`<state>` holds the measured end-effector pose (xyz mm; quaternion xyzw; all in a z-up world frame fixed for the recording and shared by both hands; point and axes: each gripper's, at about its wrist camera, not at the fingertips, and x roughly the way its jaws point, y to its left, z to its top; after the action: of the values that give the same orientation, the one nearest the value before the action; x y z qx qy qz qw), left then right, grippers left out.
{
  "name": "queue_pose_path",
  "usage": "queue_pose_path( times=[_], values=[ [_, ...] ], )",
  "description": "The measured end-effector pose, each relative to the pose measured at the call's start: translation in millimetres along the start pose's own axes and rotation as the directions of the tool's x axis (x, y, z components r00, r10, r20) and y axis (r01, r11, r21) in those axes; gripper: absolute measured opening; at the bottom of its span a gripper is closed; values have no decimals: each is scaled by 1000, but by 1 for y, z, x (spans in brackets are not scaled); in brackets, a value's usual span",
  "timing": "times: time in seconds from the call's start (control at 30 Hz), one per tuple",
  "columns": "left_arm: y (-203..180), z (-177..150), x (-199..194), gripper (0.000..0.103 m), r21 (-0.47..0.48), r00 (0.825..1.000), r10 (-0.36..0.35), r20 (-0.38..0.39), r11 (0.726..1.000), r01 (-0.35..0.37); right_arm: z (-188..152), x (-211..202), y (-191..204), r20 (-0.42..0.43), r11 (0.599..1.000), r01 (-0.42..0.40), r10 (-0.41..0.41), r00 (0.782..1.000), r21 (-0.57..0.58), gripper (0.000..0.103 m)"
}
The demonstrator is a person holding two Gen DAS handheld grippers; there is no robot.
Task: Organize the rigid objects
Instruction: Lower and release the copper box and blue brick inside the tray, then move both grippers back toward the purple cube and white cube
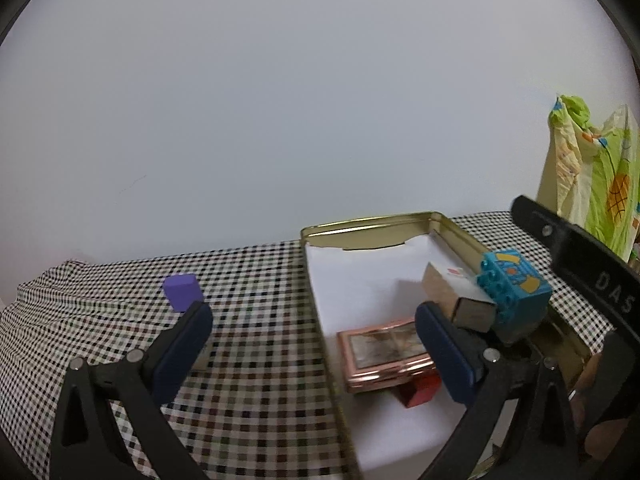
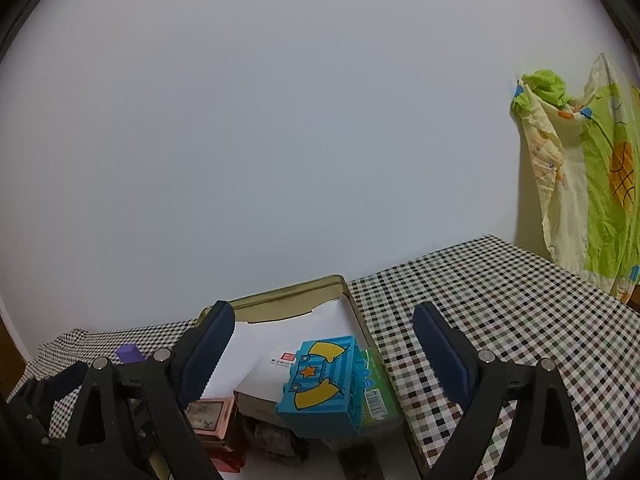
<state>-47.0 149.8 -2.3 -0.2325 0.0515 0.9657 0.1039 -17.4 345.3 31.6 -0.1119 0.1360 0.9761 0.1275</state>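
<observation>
Purple block (image 1: pixel 182 291) alone on checked cloth (image 1: pixel 256 304), outside gold tin (image 1: pixel 460 236), well left of it. Left gripper (image 1: pixel 312 344) nearer: fingers spread wide, empty, block just past left fingertip (image 1: pixel 196 320), slightly off centre line to left. Block stubby, no clear long axis. Right gripper (image 2: pixel 324 344) also wide, empty, poised over tin with blue brick (image 2: pixel 324 384), white box (image 2: pixel 268 376), pink case (image 2: pixel 208 416) inside. Likely next: shift left gripper leftward, straddle block.
</observation>
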Motion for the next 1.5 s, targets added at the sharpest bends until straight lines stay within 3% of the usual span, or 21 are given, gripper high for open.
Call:
queue_pose_path(
  times=[0.33,0.67,1.0,1.23,1.5],
  values=[
    [30,-2,2,103,-57,999,41,15,998,-40,-5,-27,16,185,990,118,-102,977,-78,93],
    [52,-8,0,103,-44,989,132,64,991,-129,-11,-48,15,240,983,176,-159,958,-53,93],
    [88,-19,-1,103,-60,987,157,38,986,-154,-22,-68,43,273,969,240,-219,937,-47,93],
    [119,-23,-1,103,-85,982,187,24,979,-184,-36,-79,85,236,981,190,-173,956,-50,93],
    [152,-27,4,103,-117,976,218,-18,969,-219,-44,-55,136,225,988,135,-116,967,-71,93]
  ],
)
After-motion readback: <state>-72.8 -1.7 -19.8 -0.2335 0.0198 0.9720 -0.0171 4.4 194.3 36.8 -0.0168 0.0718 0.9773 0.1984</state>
